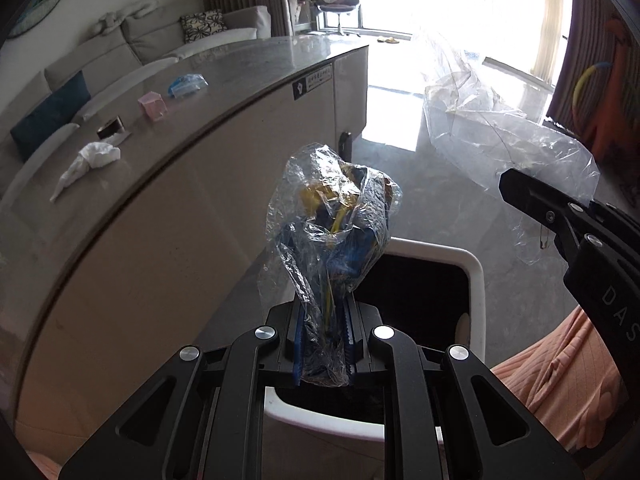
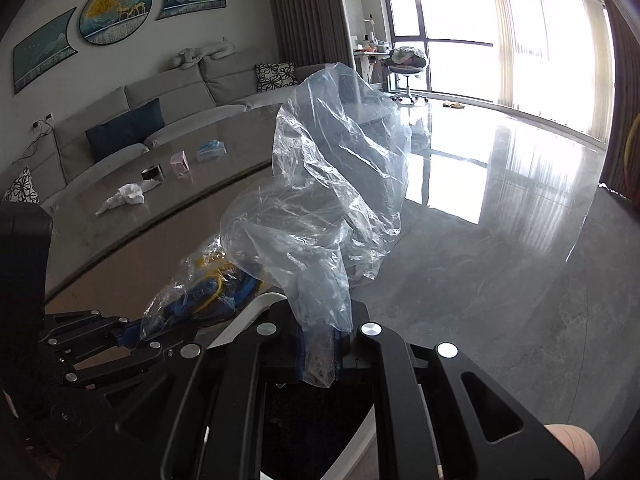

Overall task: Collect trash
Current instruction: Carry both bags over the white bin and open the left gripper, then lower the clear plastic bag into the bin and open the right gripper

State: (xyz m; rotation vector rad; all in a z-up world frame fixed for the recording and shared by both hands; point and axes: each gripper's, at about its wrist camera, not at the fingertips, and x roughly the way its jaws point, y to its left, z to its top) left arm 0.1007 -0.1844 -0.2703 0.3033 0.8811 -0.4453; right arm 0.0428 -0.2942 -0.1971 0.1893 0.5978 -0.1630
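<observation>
- Our left gripper [image 1: 323,344] has its jaws clenched on a crumpled clear wrapper [image 1: 332,216] with blue and yellow inside; the wrapper stands up out of the jaws, directly above the dark opening of the white-rimmed bin [image 1: 474,276].
- From the right wrist view we see that same left gripper [image 2: 132,330] low at the left, the blue-and-yellow wrapper [image 2: 208,292] sticking out of it beside the bin's white rim [image 2: 248,312].
- Our right gripper [image 2: 320,354] has its jaws grasping a large clear plastic bag [image 2: 332,184], which billows upward and fills the middle of that view.
- In the left wrist view the right gripper [image 1: 516,190] comes in from the right edge, with the plastic bag [image 1: 480,120] spread above and behind it over the shiny grey floor [image 1: 400,184].
- The bin sits on the floor just beside the curved side of the table [image 1: 224,76].
- On the table we see more items, well apart from both grippers: a crumpled white tissue [image 1: 90,162], a small dark roll-like object [image 1: 110,128] on a white scrap, a pink box [image 1: 152,106] and a blue packet [image 1: 188,85].
- Beyond the table stands a grey sofa [image 2: 160,96] with a dark blue cushion [image 2: 126,128].
- Peach-coloured clothing [image 1: 560,368] shows at the lower right of the left wrist view.
</observation>
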